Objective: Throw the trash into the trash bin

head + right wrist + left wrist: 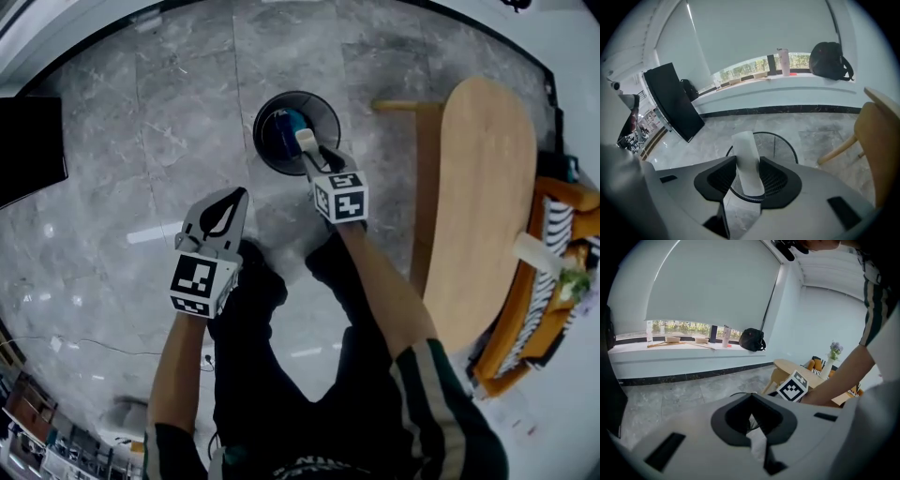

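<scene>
The bin shows from above in the head view, with blue rubbish inside; only the right gripper view shows its mesh wall. The left gripper is closed and empty. The right gripper clamps the trash, a pale strip held over the bin: probably light and soft, best pinched mid-length

The person wears a dark top whose short sleeves carry pale and green stripes, and black trousers. The left claw and right claw have light grey shells, black inner pads, and each a marker cube of black-and-white squares.
</scene>
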Available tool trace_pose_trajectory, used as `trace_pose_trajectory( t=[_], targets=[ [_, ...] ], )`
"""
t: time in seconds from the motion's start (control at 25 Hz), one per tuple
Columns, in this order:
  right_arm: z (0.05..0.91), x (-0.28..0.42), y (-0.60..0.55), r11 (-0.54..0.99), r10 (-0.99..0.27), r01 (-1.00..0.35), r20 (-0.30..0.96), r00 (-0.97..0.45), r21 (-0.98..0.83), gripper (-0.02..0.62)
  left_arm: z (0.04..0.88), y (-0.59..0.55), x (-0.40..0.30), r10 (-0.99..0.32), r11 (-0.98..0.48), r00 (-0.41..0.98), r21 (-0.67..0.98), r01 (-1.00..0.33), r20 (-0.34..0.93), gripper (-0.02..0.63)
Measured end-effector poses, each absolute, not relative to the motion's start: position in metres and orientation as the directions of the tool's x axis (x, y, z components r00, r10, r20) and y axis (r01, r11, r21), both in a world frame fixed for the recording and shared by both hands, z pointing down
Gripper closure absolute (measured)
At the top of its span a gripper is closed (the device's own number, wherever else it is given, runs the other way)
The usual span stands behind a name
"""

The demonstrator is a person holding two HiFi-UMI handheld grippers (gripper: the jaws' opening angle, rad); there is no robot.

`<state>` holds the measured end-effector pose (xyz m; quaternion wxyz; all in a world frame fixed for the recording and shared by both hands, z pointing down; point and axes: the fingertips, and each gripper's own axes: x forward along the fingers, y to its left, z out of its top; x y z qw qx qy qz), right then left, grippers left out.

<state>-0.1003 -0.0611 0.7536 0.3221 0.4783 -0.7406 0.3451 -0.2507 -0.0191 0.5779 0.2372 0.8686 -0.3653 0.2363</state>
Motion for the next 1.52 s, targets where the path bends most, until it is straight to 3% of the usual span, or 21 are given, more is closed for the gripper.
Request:
trace_pose_trajectory(
  t=[0.36,0.52,0.64,0.76,0.84,0.96,1.16,1.52],
  targets=[
    [0.831,-0.126,-0.062,0.359,-0.398,-0.910,0.848,-0.349,-0.206,0.444,0.608,-0.021,-0.279,-0.566,-0.561,0.565,0.221,-0.798,0.601,0.605],
    [0.832,-0.131,-0.058,0.295,-0.374,-0.912,0.843,-0.386,-0.286,0.391,0.605,-0.019,-0.287,-0.570,-0.549,0.552,0.217,-0.807,0.609,0.604],
    [0.813,-0.129,-0.055,0.303,-0.356,-0.910,0.852,-0.385,-0.284,0.388,0.589,-0.020,-0.285,-0.574,-0.542,0.550,0.222,-0.811,0.606,0.605],
    [0.777,-0.123,-0.052,0.307,-0.364,-0.909,0.847,-0.386,-0.282,0.403,0.564,-0.018,-0.279,-0.576,-0.535,0.552,0.232,-0.812,0.603,0.605],
    [0.744,-0.115,-0.050,0.311,-0.389,-0.911,0.838,-0.383,-0.272,0.509,0.543,-0.016,-0.272,-0.573,-0.537,0.560,0.242,-0.808,0.599,0.606],
    [0.687,-0.101,-0.053,0.305,-0.435,-0.915,0.815,-0.382,-0.265,0.591,0.507,-0.016,-0.260,-0.570,-0.552,0.578,0.249,-0.796,0.584,0.605],
    [0.587,-0.081,-0.036,0.244,-0.503,-0.929,0.782,-0.367,-0.279,0.594,0.444,-0.007,-0.241,-0.553,-0.580,0.605,0.256,-0.773,0.573,0.605],
    [0.394,-0.010,0.011,-0.019,-0.720,-0.977,0.681,-0.134,-0.213,0.594,0.311,-0.003,-0.175,-0.451,-0.761,0.743,0.222,-0.610,0.495,0.605]
  ],
)
